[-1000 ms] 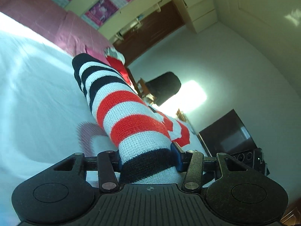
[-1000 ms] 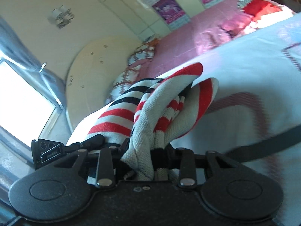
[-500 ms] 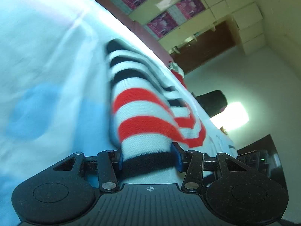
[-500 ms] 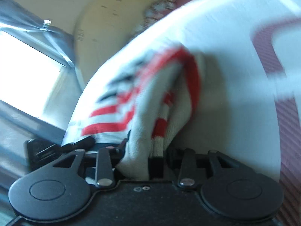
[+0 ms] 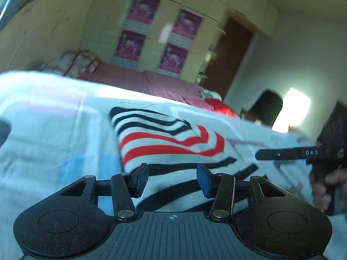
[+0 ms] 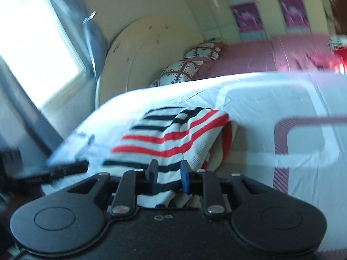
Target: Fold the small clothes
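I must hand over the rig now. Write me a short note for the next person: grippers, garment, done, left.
Left gripper: open, holding nothing, just above the striped garment.
Right gripper: open, fingers on either side of the garment's near edge, not clamping.
Garment: lies folded over on the white bedsheet, one layer on another.
Done: a fold is laid.
Left: check the edges, then perhaps fold again.

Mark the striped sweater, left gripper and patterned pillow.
striped sweater (image 5: 164, 143): left wrist view, red stripes on folded top.
left gripper (image 5: 172, 181): left wrist view, gap between open fingertips.
patterned pillow (image 6: 182, 71): right wrist view, pillow face.
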### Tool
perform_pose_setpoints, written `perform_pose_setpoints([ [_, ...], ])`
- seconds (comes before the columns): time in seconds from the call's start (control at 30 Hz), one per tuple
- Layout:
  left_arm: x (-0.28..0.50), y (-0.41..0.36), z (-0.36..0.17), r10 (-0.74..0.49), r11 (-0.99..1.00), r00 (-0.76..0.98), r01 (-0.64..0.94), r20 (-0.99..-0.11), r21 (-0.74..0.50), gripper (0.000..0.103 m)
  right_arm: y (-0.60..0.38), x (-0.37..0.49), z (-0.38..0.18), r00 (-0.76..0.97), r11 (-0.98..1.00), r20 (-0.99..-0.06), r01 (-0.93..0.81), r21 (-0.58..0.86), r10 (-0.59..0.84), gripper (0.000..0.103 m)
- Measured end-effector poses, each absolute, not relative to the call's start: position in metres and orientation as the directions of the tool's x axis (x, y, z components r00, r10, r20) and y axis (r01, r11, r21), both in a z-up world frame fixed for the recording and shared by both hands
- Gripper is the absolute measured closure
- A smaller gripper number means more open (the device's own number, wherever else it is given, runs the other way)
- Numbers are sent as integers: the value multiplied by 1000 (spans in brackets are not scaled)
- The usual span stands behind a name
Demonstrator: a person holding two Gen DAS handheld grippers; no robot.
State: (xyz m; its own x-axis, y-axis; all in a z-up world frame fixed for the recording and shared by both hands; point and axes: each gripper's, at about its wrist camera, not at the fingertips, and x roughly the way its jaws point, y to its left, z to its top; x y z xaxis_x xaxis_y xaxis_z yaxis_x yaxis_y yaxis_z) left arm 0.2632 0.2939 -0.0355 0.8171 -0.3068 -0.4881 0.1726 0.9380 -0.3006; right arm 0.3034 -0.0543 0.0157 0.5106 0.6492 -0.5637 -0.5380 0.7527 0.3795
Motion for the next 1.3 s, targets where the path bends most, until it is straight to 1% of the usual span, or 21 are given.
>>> perform_pose_setpoints([
  [0.07, 264, 284, -33, -318, 943, 796, 212, -515, -256, 55, -30, 301, 12, 513, 775, -610, -559, 296, 603, 85],
  [0.13, 260, 272, -37, -285, 959, 773, 238, -567, -156, 55, -12, 293, -9, 519, 801, -679, -573, 174, 519, 86],
  [0.2, 255, 265, -36, -268, 961, 781, 260, -564, -97, 55, -5, 283, -26, 572, 816, -692, -576, 45, 441, 85],
  [0.23, 255, 262, -34, -260, 962, 783, 263, -565, -77, 55, -7, 279, -29, 585, 819, -683, -573, 33, 437, 85],
  [0.3, 254, 256, -31, -245, 962, 791, 270, -561, -39, 55, -8, 278, -33, 590, 830, -673, -554, 64, 445, 84],
  [0.4, 252, 257, -28, -240, 962, 799, 273, -552, -24, 55, -6, 277, -35, 600, 847, -665, -524, 92, 444, 83],
  [0.53, 248, 261, -31, -250, 960, 801, 279, -544, -30, 55, -4, 275, -34, 604, 856, -667, -506, 101, 436, 81],
  [0.63, 255, 255, -42, -243, 961, 809, 274, -535, -22, 55, -7, 279, -41, 578, 856, -669, -485, 179, 468, 81],
  [0.73, 257, 258, -42, -248, 965, 812, 252, -528, -65, 53, -2, 277, -41, 594, 870, -667, -462, 174, 449, 80],
  [0.8, 258, 256, -40, -237, 970, 815, 232, -529, -78, 52, -3, 279, -39, 598, 883, -675, -434, 181, 432, 66],
  [0.83, 255, 256, -36, -221, 974, 817, 209, -533, -84, 50, -8, 281, -35, 599, 893, -679, -400, 204, 423, 56],
  [0.87, 251, 257, -30, -202, 979, 821, 179, -534, -95, 42, -18, 280, -30, 601, 896, -671, -365, 253, 435, 57],
  [0.9, 244, 257, -23, -176, 984, 832, 143, -526, -102, 15, -29, 277, -23, 614, 892, -648, -335, 304, 451, 57],
  [0.93, 232, 258, -16, -153, 988, 855, 114, -496, -108, 2, -40, 271, -16, 634, 893, -629, -308, 328, 450, 55],
  [1.0, 209, 258, -2, -120, 991, 871, 74, -477, -114, 1, -56, 255, 0, 660, 904, -620, -271, 331, 425, 48],
  [1.03, 198, 256, 6, -108, 992, 871, 60, -480, -115, 1, -63, 245, 8, 677, 904, -603, -264, 337, 422, 30],
  [1.07, 186, 253, 13, -87, 993, 873, 39, -481, -109, 1, -71, 231, 18, 699, 905, -583, -254, 340, 415, 9],
  [1.1, 174, 249, 20, -64, 995, 873, 19, -483, -98, 0, -77, 218, 27, 720, 909, -564, -245, 337, 404, 2],
  [1.17, 153, 241, 34, -40, 997, 868, -2, -495, -84, 0, -86, 188, 46, 756, 915, -528, -241, 324, 387, 0],
  [1.27, 119, 226, 53, 15, 997, 863, -54, -506, -62, 0, -97, 144, 70, 772, 913, -506, -234, 335, 384, 0],
  [1.3, 107, 223, 59, 11, 996, 865, -53, -503, -71, 0, -99, 129, 77, 784, 921, -504, -216, 325, 362, 0],
])
